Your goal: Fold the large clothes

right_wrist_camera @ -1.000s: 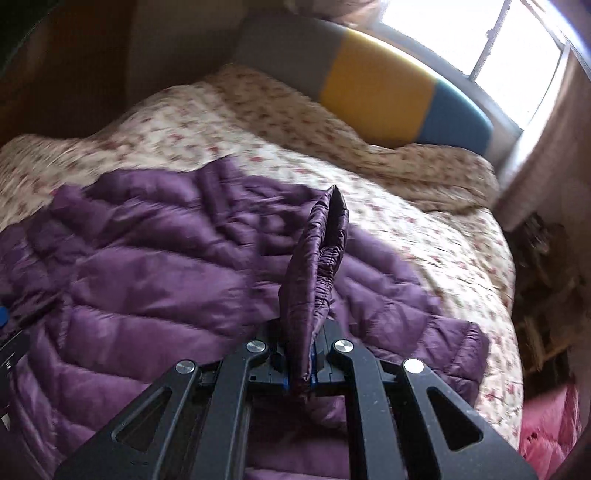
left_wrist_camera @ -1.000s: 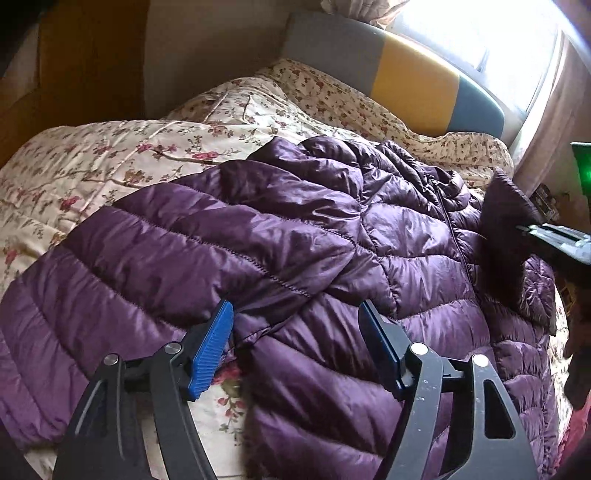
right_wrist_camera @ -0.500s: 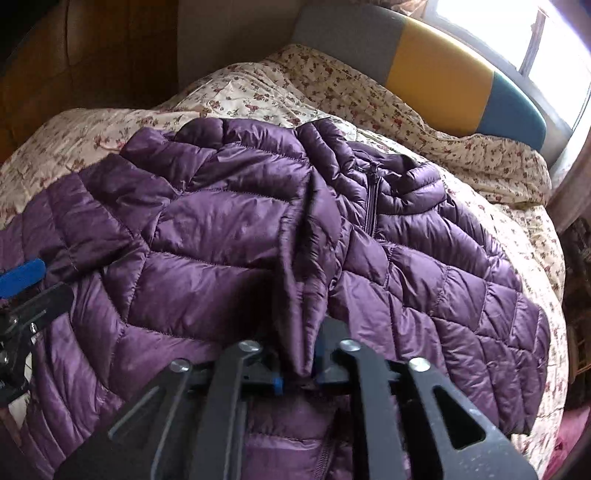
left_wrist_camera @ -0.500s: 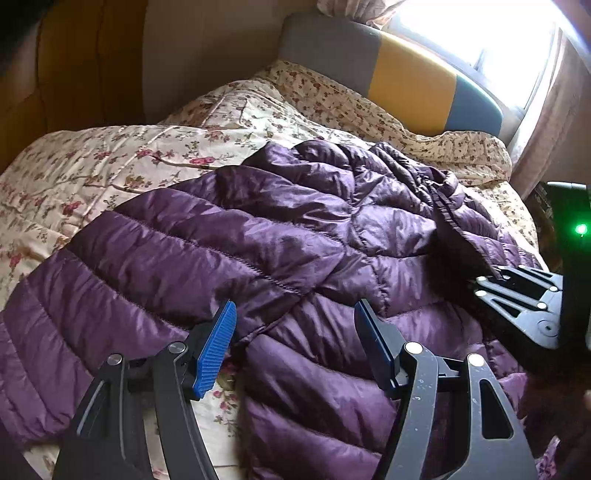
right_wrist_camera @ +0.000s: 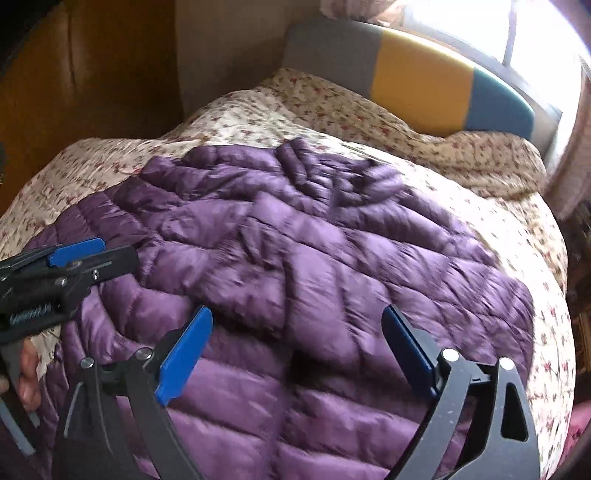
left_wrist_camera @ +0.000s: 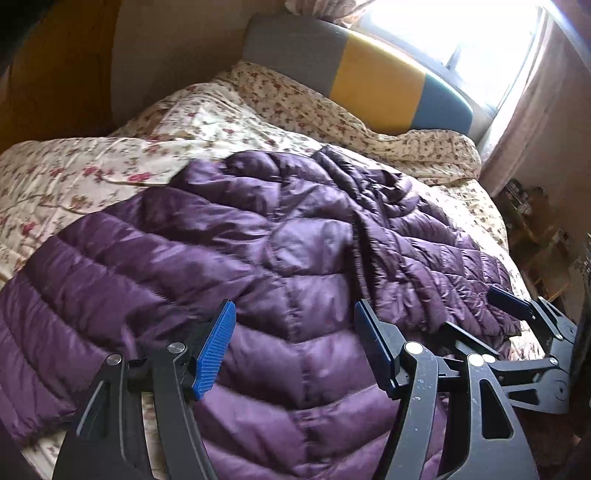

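Observation:
A purple quilted puffer jacket (left_wrist_camera: 288,258) lies spread on a floral bedspread (left_wrist_camera: 92,173); it also shows in the right wrist view (right_wrist_camera: 314,266). A sleeve lies folded across its front. My left gripper (left_wrist_camera: 295,343) is open and empty, just above the jacket's lower part. My right gripper (right_wrist_camera: 299,350) is open and empty over the jacket's hem area. The right gripper shows at the right edge of the left wrist view (left_wrist_camera: 517,332), and the left gripper shows at the left edge of the right wrist view (right_wrist_camera: 74,254).
A headboard (left_wrist_camera: 369,85) in grey, yellow and blue stands at the far end of the bed under a bright window (left_wrist_camera: 461,33). A wooden wall (right_wrist_camera: 74,74) is to the left. Cluttered shelves (left_wrist_camera: 535,221) stand to the right of the bed.
My right gripper has let go of the sleeve it held pinched and has opened; the sleeve now lies across the jacket front. The left gripper stayed open and shifted slightly over the jacket.

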Action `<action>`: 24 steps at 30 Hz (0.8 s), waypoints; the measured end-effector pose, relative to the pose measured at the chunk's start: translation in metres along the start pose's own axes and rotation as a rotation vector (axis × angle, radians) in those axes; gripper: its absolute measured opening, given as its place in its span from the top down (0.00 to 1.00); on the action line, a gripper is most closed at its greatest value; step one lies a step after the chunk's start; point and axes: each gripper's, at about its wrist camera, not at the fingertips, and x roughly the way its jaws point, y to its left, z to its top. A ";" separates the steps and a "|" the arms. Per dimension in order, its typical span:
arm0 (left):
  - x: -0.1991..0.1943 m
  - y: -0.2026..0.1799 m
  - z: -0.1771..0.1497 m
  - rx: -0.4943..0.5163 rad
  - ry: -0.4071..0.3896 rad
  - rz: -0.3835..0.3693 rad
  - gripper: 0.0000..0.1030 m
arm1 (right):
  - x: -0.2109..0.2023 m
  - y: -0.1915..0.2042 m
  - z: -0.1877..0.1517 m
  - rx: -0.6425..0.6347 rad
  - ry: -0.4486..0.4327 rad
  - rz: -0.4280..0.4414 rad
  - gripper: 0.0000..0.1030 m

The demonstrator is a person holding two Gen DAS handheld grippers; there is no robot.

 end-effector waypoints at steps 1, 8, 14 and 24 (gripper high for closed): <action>0.005 -0.005 0.001 -0.001 0.011 -0.012 0.36 | -0.002 -0.010 -0.002 0.018 -0.002 -0.020 0.10; 0.038 -0.035 0.006 0.030 0.077 -0.020 0.36 | 0.001 -0.095 -0.017 0.216 0.011 -0.172 0.10; 0.063 -0.045 0.006 0.037 0.124 -0.032 0.77 | 0.017 -0.140 -0.021 0.313 0.045 -0.243 0.10; 0.069 -0.036 -0.002 0.073 0.105 0.003 1.00 | 0.063 -0.111 -0.030 0.185 0.120 -0.368 0.14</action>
